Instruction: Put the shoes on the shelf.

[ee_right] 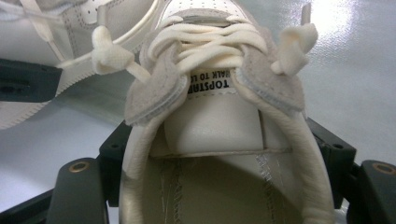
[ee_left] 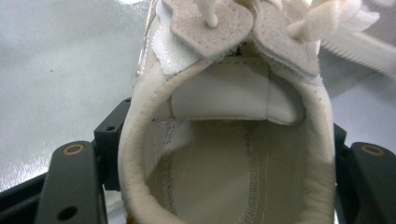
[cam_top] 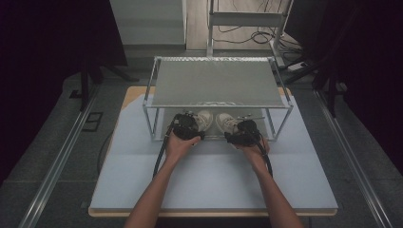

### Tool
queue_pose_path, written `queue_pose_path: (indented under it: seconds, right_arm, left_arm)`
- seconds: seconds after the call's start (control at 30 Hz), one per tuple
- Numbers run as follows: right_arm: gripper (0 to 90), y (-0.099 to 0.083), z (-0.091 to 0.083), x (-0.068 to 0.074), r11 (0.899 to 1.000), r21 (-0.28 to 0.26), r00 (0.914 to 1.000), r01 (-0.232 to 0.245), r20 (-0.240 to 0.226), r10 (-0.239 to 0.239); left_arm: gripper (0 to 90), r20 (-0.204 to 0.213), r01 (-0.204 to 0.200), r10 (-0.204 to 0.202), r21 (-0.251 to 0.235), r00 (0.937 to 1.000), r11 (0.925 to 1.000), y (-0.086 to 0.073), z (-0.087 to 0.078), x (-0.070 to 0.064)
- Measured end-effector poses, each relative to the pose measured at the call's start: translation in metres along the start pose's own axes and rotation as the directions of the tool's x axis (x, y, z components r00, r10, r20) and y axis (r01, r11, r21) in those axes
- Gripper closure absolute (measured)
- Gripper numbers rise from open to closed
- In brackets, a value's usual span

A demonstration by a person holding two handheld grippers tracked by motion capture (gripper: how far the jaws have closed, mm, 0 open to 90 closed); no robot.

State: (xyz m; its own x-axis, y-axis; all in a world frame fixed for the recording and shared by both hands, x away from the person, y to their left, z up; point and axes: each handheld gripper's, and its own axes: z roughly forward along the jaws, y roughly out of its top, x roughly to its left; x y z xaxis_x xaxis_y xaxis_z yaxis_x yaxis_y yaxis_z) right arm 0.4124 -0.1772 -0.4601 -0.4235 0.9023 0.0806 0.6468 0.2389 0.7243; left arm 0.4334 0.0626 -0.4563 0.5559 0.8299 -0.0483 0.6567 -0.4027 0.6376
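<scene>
1. The left gripper [cam_top: 186, 127], held in the person's left hand [cam_top: 178, 145], has its two black jaws clamped on the heel of the left shoe [ee_left: 224, 154]; in the left gripper view the jaws press the collar from 9 and 3 o'clock.
2. The right gripper [cam_top: 243, 133], held in the right hand [cam_top: 254, 151], is likewise clamped on the heel of the right shoe [ee_right: 219, 154], its jaws against the collar at both sides.
3. Both shoes are off-white with cream laces; the right shoe's tongue label [ee_right: 210, 85] reads upside down toward 12 o'clock.
4. In the high view the left shoe [cam_top: 203, 119] and right shoe [cam_top: 227, 122] lie side by side, toes toward 12 o'clock, on the lower level of a metal rack [cam_top: 218, 83].
5. The rack stands toward 12 o'clock on a pale board [cam_top: 209, 185], both forearms entering from 6 o'clock.
6. Cables [cam_top: 259, 35] lie on the floor beyond the rack.
</scene>
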Motion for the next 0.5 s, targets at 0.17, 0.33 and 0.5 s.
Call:
queue_pose_path:
  seconds: [0.17, 0.33, 0.5]
  right_arm:
    - [27.6, 0.003, 0.010, 0.000, 1.000, 0.012, 0.9999, -0.012, -0.004, 0.012]
    - [27.5, 0.009, 0.016, 0.002, 1.000, 0.013, 0.9997, -0.021, 0.015, 0.021]
    - [27.4, 0.010, 0.024, 0.001, 0.998, 0.029, 0.9983, -0.053, 0.027, 0.053]
  left_arm:
    - [28.5, -0.075, 0.085, -0.083, 0.020, 0.9937, 0.9962, 0.002, 0.002, -0.006]
    - [28.4, -0.098, 0.184, -0.180, 0.030, 0.9788, 0.9825, 0.006, 0.009, -0.012]
    - [28.2, -0.036, 0.106, -0.105, 0.046, 0.9938, 0.9933, 0.007, 0.016, -0.005]
